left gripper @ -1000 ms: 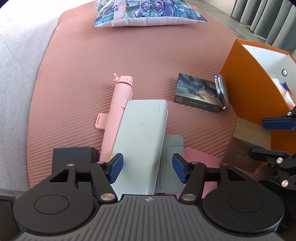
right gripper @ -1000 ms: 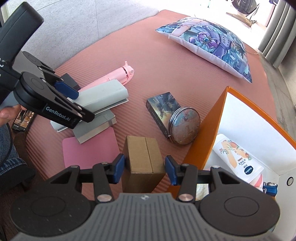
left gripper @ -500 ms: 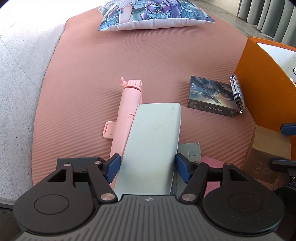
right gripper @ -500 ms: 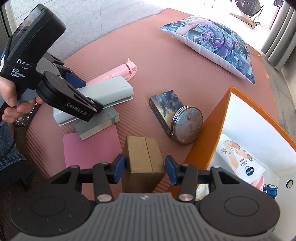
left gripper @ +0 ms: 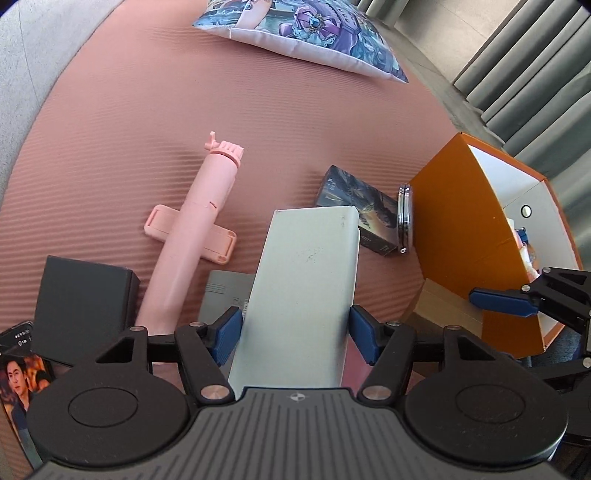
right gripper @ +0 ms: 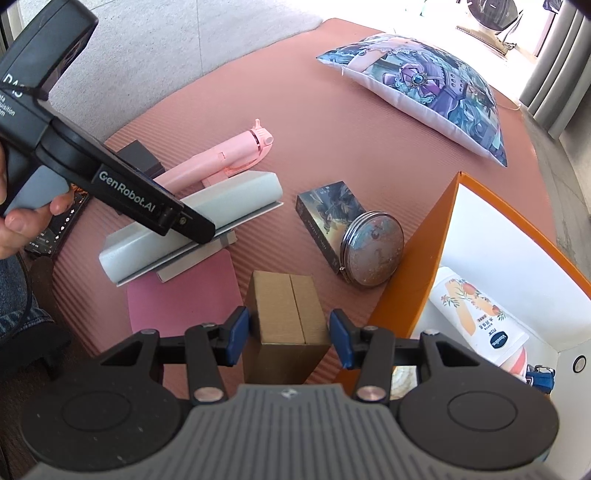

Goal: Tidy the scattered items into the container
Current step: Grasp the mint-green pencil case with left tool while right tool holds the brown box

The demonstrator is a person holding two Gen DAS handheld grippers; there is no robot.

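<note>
Free room: we see bare pink mat (left gripper: pixel 155 110) between the pillow (left gripper: pixel 306 33) and the pink stick (left gripper: pixel 199 229). Obstacles: card box (right gripper: pixel 325 218) and round tin (right gripper: pixel 373 254) touching, crowding the orange box (right gripper: pixel 413 273) wall.

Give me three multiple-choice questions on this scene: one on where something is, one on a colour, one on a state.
1. Where is the round tin?
A. inside the orange container
B. on edge, leaning on the photo card box
C. on the pillow

2. What colour is the selfie stick?
A. pink
B. green
C. black

3. What is the left claw doing?
A. shut on nothing
B. gripping the pale grey box
C. gripping the pillow

Answers:
1 B: the tin stands upright against the card box, outside the container.
2 A: its body and folded clamp are pink.
3 B: both blue pads press on the box's long sides.
</note>
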